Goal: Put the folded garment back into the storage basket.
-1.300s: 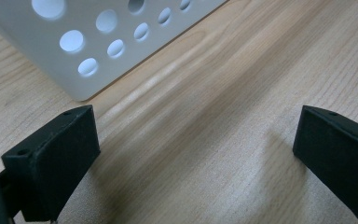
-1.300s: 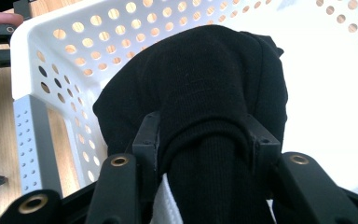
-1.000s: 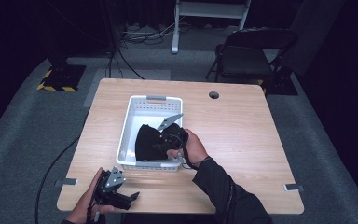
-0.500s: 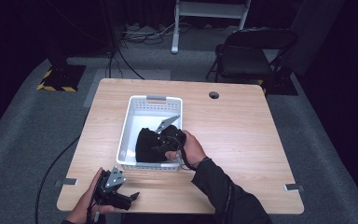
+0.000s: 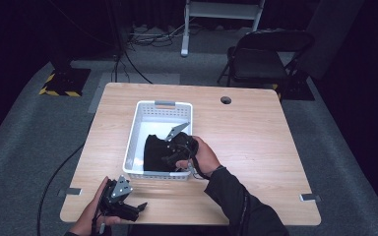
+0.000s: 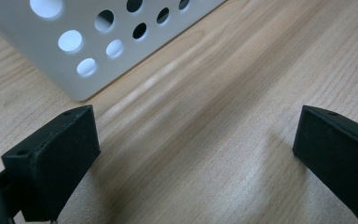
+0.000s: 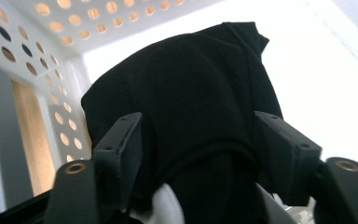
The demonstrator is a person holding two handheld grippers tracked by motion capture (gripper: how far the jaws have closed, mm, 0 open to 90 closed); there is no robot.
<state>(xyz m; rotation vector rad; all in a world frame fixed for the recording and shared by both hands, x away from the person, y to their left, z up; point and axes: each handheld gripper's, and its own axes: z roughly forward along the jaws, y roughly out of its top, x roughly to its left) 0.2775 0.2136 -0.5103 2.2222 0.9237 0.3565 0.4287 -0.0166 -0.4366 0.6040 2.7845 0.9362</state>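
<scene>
The black cloth (image 5: 156,153) lies in the white basket (image 5: 165,104) in the middle of the desk (image 5: 256,147). The right gripper (image 7: 200,140) has just been opening, jaws partway apart around the cloth. Lift out slowly. The left gripper (image 6: 191,154), jaws wide, waits by the near edge.

**Wooden surface with one basket and a resting gripper**

The light wooden surface (image 5: 256,147) fills the middle of the high view. A white perforated basket (image 5: 134,142) stands directly on it, left of centre. A round cable hole (image 5: 226,100) sits near the upper edge. At the lower left, the left gripper (image 5: 139,207) rests on the wood, jaws wide apart, just below the basket.
</scene>
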